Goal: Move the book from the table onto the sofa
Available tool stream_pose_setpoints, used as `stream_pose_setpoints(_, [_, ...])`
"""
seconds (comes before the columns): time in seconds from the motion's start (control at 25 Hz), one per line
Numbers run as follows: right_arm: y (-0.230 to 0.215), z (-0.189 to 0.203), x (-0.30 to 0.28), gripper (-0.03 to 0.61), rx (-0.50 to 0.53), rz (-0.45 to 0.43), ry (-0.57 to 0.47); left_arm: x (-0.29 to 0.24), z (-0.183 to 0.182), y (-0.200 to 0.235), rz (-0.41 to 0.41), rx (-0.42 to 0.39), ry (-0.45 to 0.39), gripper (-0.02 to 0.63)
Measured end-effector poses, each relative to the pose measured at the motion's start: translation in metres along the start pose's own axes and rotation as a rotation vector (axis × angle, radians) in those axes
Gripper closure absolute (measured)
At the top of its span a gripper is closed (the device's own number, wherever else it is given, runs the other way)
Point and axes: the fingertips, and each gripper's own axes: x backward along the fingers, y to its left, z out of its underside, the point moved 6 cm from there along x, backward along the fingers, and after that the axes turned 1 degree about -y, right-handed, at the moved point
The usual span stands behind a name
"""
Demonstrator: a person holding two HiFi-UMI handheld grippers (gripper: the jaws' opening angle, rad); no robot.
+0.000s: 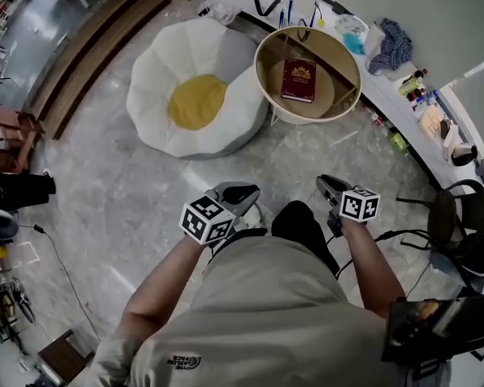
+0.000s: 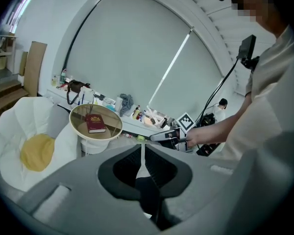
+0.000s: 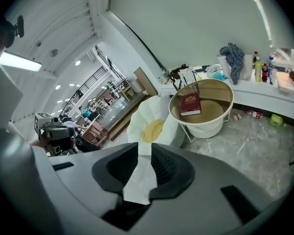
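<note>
1. Count: we log one book [image 1: 298, 80], one round bench [image 1: 264, 71], one sofa [image 1: 165, 63] and two claws.
2. Book position: it lies flat on the bench, inside the raised rim, a little right of the middle in the head view; dark red cover up, gold emblem showing.
3. Book axis: the long axis runs away from us, nearly straight up the head view; the emblem end is the far end; we cannot tell which edge carries the spine.
4. Sofa: white, petal-shaped, with one yellow cushion [image 1: 196, 101] in its hollow; it stands just beside the bench, on the bench's left.
5. Left claw [image 1: 240, 190]: held low in front of our body, well apart from the bench; its own view shows the jaws together, only a hairline slit of light between them; nothing held.
6. Right claw [image 1: 329, 184]: held level with the left, also well short of the bench; jaws slightly apart, a narrow gap with nothing in it.
</note>
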Motion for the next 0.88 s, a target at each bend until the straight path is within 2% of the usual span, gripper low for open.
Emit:
stream_pose_setpoints(0.2, [-0.031,-0.035,-0.045,0.489,-0.049,0.029,0.029,-0.005,-0.02,0.047,-0.013,0.069,-0.02,0.604])
stream_pose_setpoints(0.44, [-0.102,-0.095,-0.117,0.489,-0.109,0.057,0.042,-0.035,-0.068,0.116,-0.047,0.104,0.014,0.604])
stream_pose_setpoints(0.64, [-0.178,-0.156,-0.172,0.489,-0.213,0.08,0.027,-0.085,-0.119,0.165,-0.032,0.117,0.085,0.604])
stream_pose_setpoints(0.88, [-0.268,-0.201,-0.231,0.489,-0.264,0.119,0.071,-0.158,-0.171,0.217,0.008,0.128,0.162,0.604])
